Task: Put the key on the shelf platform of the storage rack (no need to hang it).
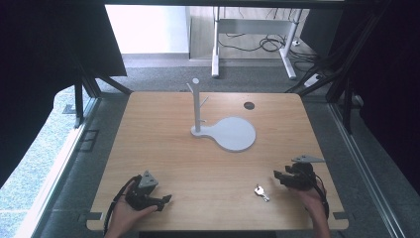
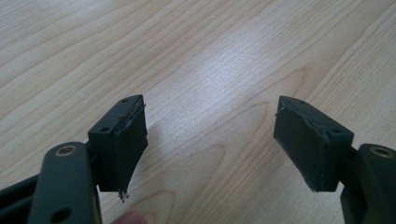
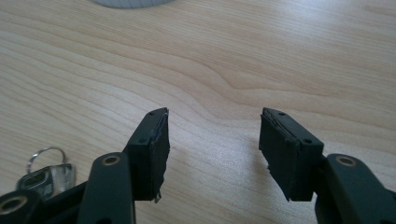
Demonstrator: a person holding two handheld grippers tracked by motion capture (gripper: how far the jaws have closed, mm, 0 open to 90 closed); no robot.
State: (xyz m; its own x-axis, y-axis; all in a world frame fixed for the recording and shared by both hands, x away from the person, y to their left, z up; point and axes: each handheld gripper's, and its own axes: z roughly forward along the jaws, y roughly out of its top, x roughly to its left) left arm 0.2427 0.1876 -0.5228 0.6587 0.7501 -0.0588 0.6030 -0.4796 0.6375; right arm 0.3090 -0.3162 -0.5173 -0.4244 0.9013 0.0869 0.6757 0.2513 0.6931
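Left gripper (image 1: 166,199) rests on the table (image 1: 208,163), jaws spread, nothing between them. Right gripper (image 1: 277,174) sits just right of the keys (image 1: 261,192), jaws apart, not touching them. Keys not picked up; hook stand (image 1: 197,106) far ahead, bare. Key count and ring detail hard to make out.

A wooden counter (image 1: 163,144) has wide bare room across its left half and front middle. 1 obstacle stands at the centre back: a tall white peg stand (image 1: 196,106) on a flat round base (image 1: 235,133). A small bunch of keys (image 1: 260,192) lies flat near the front right, just beside the right claw (image 1: 278,177). Bare wood lies between the open jaws of the left claw (image 2: 210,140).
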